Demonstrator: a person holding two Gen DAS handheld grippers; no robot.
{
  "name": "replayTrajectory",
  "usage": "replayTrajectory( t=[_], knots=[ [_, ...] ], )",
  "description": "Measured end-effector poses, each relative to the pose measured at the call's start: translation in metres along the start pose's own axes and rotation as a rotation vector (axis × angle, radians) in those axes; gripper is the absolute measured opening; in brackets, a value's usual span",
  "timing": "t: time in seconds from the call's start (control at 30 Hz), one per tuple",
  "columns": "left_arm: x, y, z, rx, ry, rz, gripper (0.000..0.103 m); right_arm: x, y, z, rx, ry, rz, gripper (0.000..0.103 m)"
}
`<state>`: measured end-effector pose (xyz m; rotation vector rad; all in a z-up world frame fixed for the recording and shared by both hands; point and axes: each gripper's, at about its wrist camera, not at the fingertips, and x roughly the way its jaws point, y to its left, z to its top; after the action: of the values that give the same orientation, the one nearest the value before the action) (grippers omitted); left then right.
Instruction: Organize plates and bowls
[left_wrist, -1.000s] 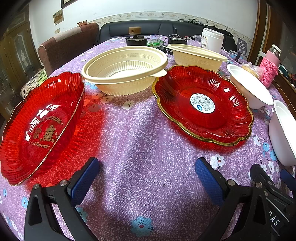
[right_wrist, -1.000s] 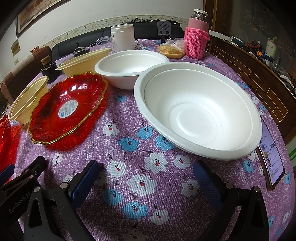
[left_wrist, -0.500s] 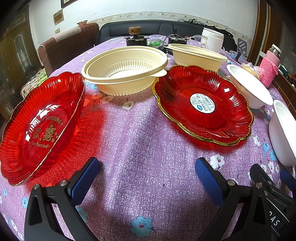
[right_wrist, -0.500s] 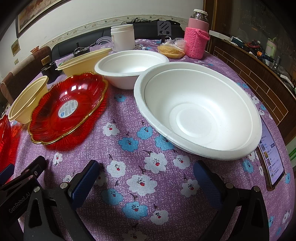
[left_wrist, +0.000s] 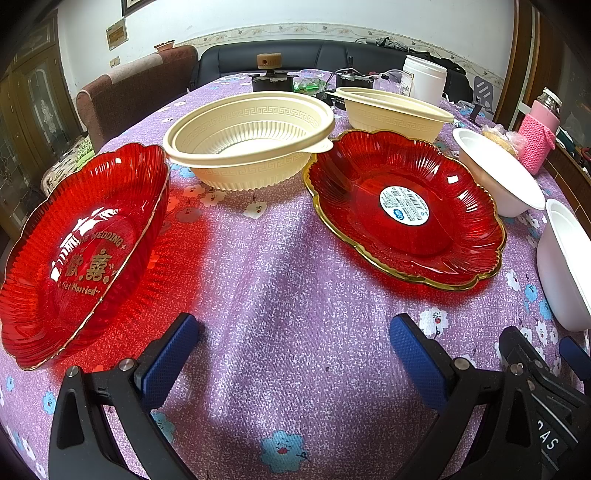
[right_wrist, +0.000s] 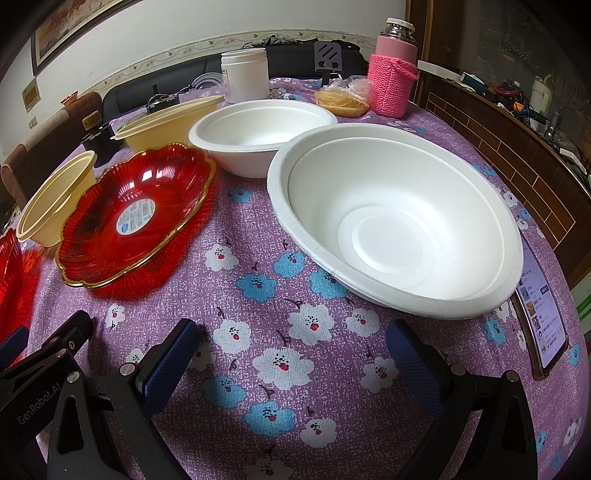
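Note:
My left gripper (left_wrist: 293, 343) is open and empty, low over the purple cloth. A red plate with gold lettering (left_wrist: 77, 254) lies to its left, a red plate with a round sticker (left_wrist: 404, 206) to its right front. Two cream bowls (left_wrist: 251, 136) (left_wrist: 395, 112) stand behind them. My right gripper (right_wrist: 291, 347) is open and empty. A large white bowl (right_wrist: 399, 221) sits just ahead on its right, a second white bowl (right_wrist: 262, 129) behind it. The sticker plate (right_wrist: 136, 218) and a cream bowl (right_wrist: 55, 199) show at its left.
A phone (right_wrist: 541, 310) lies at the table's right edge beside the large white bowl. A pink knitted bottle (right_wrist: 393, 70), a white jar (right_wrist: 245, 75) and a bagged snack (right_wrist: 341, 99) stand at the back. A sofa and chair lie beyond the table.

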<state>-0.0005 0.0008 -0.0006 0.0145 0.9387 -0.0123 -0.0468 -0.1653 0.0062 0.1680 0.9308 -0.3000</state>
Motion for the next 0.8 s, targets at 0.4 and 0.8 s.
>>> replayTrajectory(
  t=[0.4,0.8],
  knots=[
    [0.0000,0.0000,-0.0001,0.000,0.000,0.000,0.103,-0.0001,0.0000,0.0000,0.000,0.000,0.000,0.102],
    [-0.0004,0.0001,-0.0003,-0.002,0.000,0.001,0.103,0.0006,0.0002,-0.0003,0.011,0.001,-0.006,0.102]
  ],
)
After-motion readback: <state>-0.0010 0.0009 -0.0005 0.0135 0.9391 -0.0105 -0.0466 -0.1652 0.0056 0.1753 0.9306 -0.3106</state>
